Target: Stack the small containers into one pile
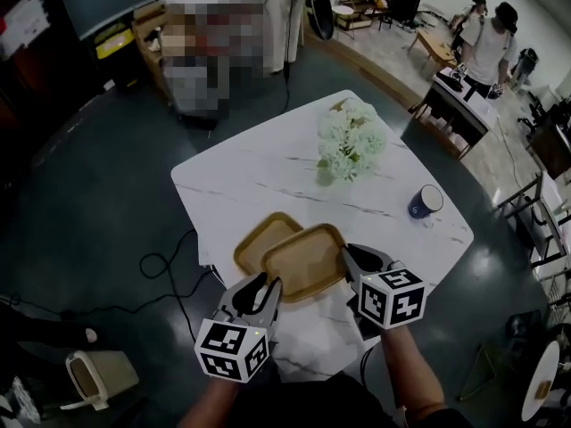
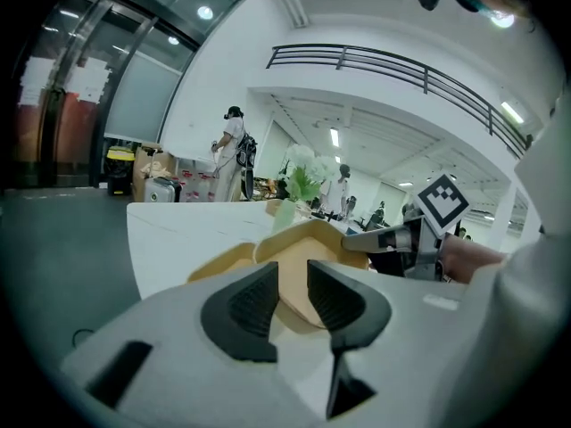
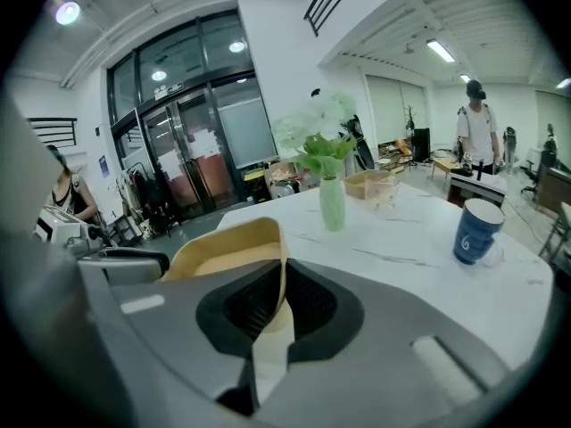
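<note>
White marble-look table (image 1: pixel 268 176) fills the middle of our head view, on a dark floor (image 1: pixel 107 203) in a big open hall where other people stand at desks far off. A vase of pale flowers (image 1: pixel 351 141) and a blue mug (image 1: pixel 426 203) sit well apart from our work, so they are unlikely to get in the way.

We hold the upper container (image 1: pixel 303 261), a shallow tan tray, partly over the lower container (image 1: pixel 259 239), which lies on the table near our edge. Our right gripper (image 1: pixel 350 255) is pinched nearly closed on the thin right rim. Our left gripper (image 1: pixel 269 285) has its jaws part-way apart, with the tray's near-left corner filling the gap; the pads look to be bearing on it.

To stack well, we judge that both ends should stay level, the corners should line up over the lower container, and the tray should go straight down until it nests. We should let go only once it sits flat, since a skewed drop could leave it riding on a rim.

A black cable (image 1: pixel 161 266) trails across the floor to the left.
</note>
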A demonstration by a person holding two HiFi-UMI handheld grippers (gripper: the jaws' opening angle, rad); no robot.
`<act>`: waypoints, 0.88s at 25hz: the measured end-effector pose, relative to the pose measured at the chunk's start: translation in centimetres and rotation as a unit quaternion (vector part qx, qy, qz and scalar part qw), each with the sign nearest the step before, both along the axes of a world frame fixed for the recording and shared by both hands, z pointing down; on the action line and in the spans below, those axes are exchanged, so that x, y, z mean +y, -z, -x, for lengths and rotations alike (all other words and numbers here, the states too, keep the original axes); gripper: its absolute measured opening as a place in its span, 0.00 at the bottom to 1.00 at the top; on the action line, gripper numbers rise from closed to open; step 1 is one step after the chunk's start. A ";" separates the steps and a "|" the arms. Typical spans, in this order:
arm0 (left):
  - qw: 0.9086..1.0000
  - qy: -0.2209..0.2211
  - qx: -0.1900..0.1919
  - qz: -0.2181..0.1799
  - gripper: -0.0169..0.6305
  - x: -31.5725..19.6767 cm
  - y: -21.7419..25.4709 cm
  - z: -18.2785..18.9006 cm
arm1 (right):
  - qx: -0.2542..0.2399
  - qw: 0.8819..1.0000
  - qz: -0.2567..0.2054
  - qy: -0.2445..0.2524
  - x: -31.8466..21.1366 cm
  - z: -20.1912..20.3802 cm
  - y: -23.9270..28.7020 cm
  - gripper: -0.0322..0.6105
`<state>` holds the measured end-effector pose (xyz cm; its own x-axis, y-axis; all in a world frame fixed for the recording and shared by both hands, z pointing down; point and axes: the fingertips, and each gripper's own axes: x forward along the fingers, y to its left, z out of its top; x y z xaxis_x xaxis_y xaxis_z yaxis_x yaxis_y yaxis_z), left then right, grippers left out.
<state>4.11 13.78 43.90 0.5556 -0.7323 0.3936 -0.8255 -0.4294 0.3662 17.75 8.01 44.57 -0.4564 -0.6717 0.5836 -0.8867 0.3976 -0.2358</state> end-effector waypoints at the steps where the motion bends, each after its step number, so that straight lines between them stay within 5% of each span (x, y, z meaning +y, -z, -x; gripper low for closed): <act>1: 1.000 0.006 -0.001 -0.001 0.18 0.0 0.1 0.5 | 0.001 1.000 -0.001 0.011 -0.4 0.7 0.1 0.07; 22: 0.998 0.064 -0.011 0.027 0.18 -2.3 -1.6 4.8 | 0.023 0.989 0.013 0.146 -5.2 8.2 -1.8 0.07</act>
